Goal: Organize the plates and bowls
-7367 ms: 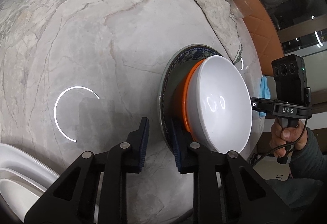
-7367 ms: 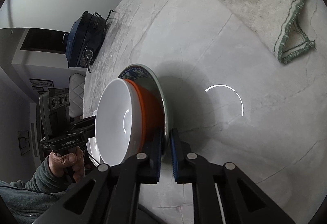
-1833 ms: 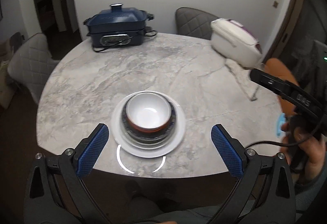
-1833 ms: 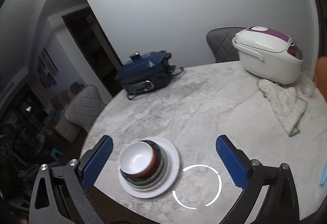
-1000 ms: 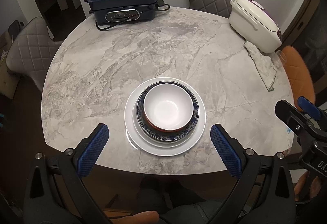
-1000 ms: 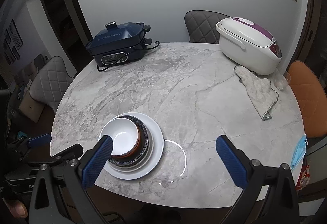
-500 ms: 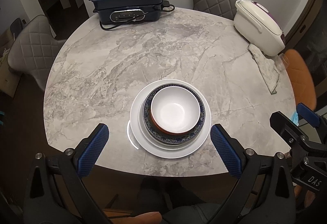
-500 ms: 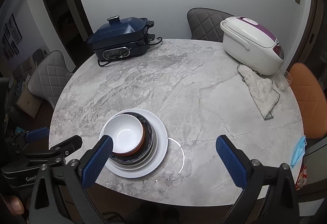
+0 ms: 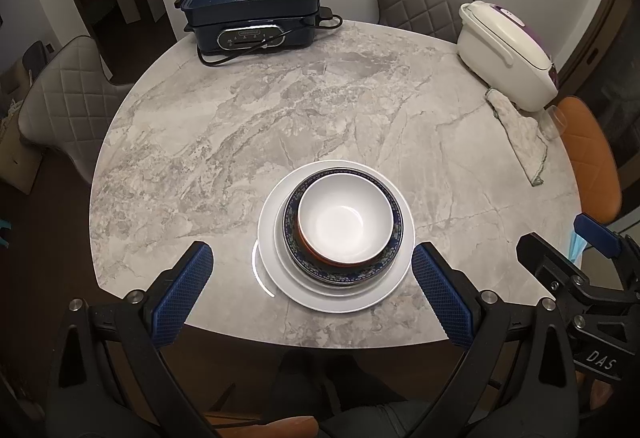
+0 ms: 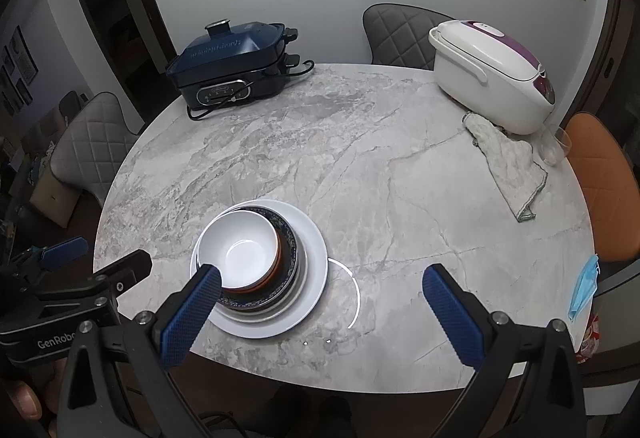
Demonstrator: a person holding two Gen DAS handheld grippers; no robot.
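A stack sits near the front edge of the marble table (image 9: 248,126): a white plate (image 9: 402,274) at the bottom, a dark blue patterned plate (image 9: 340,274) on it, and a white bowl with an orange outside (image 9: 344,218) on top. The same stack shows in the right wrist view, with the white plate (image 10: 312,258) and the bowl (image 10: 240,246). My left gripper (image 9: 312,290) is open and empty, held above and in front of the stack. My right gripper (image 10: 320,314) is open and empty, just right of the stack.
A dark blue electric cooker (image 9: 256,14) stands at the table's back left. A white and purple rice cooker (image 9: 508,54) stands at the back right, with a crumpled cloth (image 9: 520,130) and a glass (image 10: 556,146) beside it. Chairs surround the table; an orange chair (image 10: 600,190) is on the right.
Both grippers let go of the stack and drew back above the table's front edge, jaws wide open. In the last second the views shifted only slightly.
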